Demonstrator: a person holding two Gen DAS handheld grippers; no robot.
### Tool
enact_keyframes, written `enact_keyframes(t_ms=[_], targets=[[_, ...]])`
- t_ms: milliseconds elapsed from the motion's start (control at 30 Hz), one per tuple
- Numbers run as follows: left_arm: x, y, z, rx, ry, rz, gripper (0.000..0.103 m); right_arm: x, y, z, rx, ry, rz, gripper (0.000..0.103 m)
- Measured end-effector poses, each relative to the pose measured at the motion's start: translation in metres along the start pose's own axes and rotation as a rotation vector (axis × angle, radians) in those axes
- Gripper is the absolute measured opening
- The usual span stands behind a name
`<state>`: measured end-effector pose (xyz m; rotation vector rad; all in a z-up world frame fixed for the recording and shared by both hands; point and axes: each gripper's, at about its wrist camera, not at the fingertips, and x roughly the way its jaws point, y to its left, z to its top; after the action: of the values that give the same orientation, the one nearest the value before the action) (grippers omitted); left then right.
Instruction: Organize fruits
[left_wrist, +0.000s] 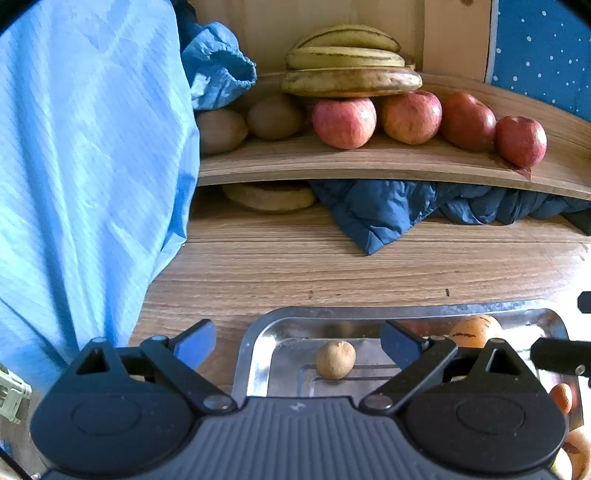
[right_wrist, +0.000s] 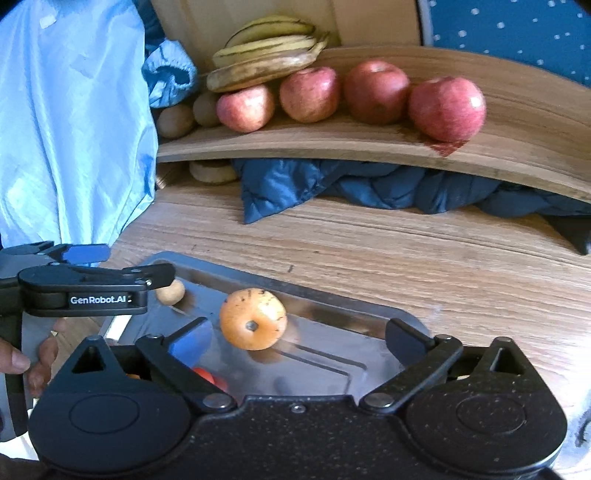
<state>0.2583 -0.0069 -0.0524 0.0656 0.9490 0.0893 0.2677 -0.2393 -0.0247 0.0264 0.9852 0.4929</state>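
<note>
A metal tray (left_wrist: 258, 339) (right_wrist: 369, 314) lies on the wooden table. It holds a small brown round fruit (left_wrist: 335, 359) (right_wrist: 170, 292), an orange fruit (right_wrist: 253, 318) (left_wrist: 476, 329) and small red-orange fruits (right_wrist: 207, 374) (left_wrist: 562, 397). A raised wooden shelf (left_wrist: 369, 162) (right_wrist: 332, 144) carries bananas (left_wrist: 347, 59) (right_wrist: 266, 48), several red apples (left_wrist: 344, 122) (right_wrist: 447, 109) and brown kiwis (left_wrist: 275, 117) (right_wrist: 175, 120). My left gripper (left_wrist: 297, 341) is open over the tray's left end, around the brown fruit without touching it. My right gripper (right_wrist: 299, 338) is open above the tray, just behind the orange fruit.
A light blue cloth (left_wrist: 85, 166) (right_wrist: 70, 122) hangs at the left. A dark blue quilted fabric (left_wrist: 406, 210) (right_wrist: 351, 184) lies under the shelf, next to a flat tan object (left_wrist: 269, 197). The left gripper's side shows in the right wrist view (right_wrist: 92, 288).
</note>
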Motion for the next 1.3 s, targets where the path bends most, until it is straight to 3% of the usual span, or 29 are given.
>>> enact_keyframes(t_ms=[467,1300], targets=[[-0.026,-0.02,-0.01,-0.019,0.002,0.048,0.101,-0.04,-0.022,-0.016,0.021,-0.082,-0.071,0.102],[-0.078,-0.042,-0.036,-0.031,-0.04,0.028,0.102,-0.111,-0.03,-0.067,0.047,-0.185,-0.1,0.102]])
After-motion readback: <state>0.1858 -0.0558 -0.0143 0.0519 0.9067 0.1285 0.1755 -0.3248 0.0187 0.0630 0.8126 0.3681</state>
